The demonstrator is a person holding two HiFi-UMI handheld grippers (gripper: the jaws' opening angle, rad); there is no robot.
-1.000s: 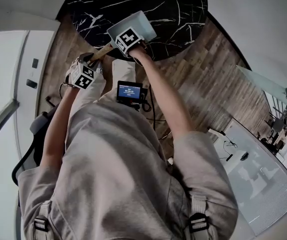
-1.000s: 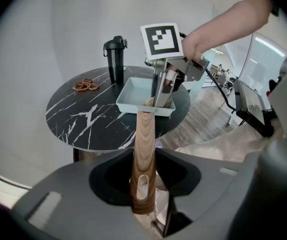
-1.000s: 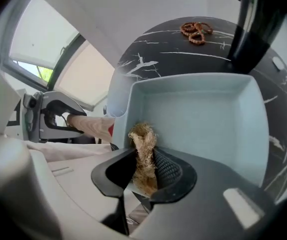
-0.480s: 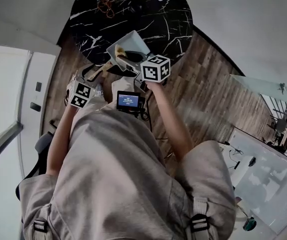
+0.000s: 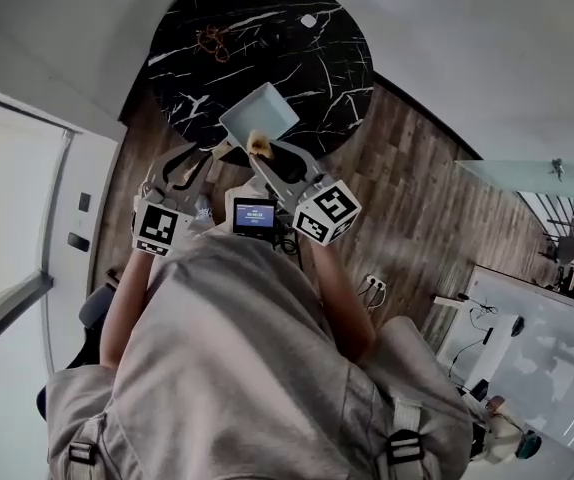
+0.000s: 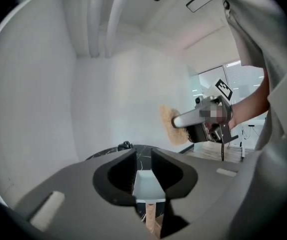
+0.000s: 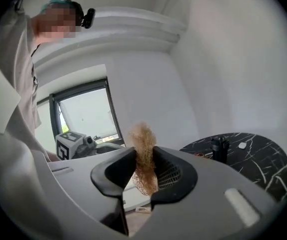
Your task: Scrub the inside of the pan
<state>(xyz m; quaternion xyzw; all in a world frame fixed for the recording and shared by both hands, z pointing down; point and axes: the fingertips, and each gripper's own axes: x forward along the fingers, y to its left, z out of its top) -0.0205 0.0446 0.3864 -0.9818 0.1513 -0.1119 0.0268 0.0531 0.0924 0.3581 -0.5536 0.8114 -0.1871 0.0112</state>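
A pale square pan [image 5: 260,114] sits at the near edge of the black marble table [image 5: 317,58]. Its wooden handle [image 5: 221,150] points toward my left gripper [image 5: 191,164]. In the left gripper view the handle [image 6: 151,220] lies between the jaws of the left gripper [image 6: 143,170], which are closing on it, and the pan's body [image 6: 146,184] shows just beyond. My right gripper [image 5: 262,151] is shut on a tan fibrous scrubber [image 5: 258,145], held at the pan's near rim. The scrubber [image 7: 143,149] sticks up between the jaws of the right gripper [image 7: 143,166].
On the table's far side lie a small brownish tangle [image 5: 212,40], a white bit [image 5: 308,20] and a dark bottle [image 7: 218,148]. A small screen [image 5: 254,214] hangs at the person's chest. Wooden floor surrounds the table, with a window wall on the left.
The right gripper has drawn back from over the pan toward the person, with the scrubber in it. The left gripper stays at the handle. The head camera has shifted.
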